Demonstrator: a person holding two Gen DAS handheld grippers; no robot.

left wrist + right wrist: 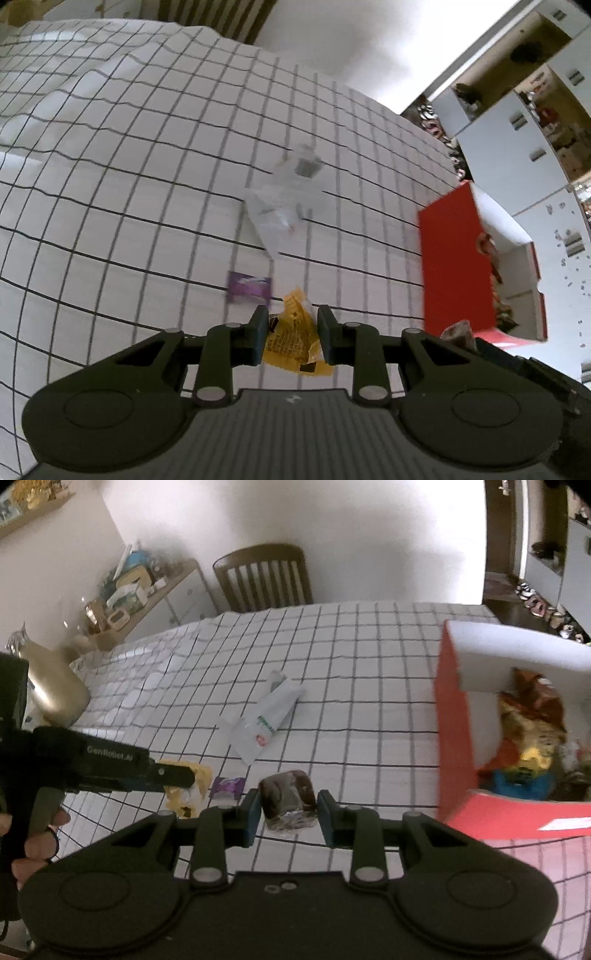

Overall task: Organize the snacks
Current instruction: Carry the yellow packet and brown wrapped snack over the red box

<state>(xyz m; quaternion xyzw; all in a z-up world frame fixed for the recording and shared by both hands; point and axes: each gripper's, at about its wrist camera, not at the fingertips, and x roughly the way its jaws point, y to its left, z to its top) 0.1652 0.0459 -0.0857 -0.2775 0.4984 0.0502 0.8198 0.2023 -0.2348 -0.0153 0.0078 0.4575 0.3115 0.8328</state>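
Two snacks are in the air: the left hand-held gripper clamps a yellow wrapper, the right hand-held gripper a brown wrapped cake, both above the checked bench. Beyond lie a purple candy and white tube. Carrying each over the rim of the red box before letting go looks wisest.

yellow packet, brown snack, both clamped
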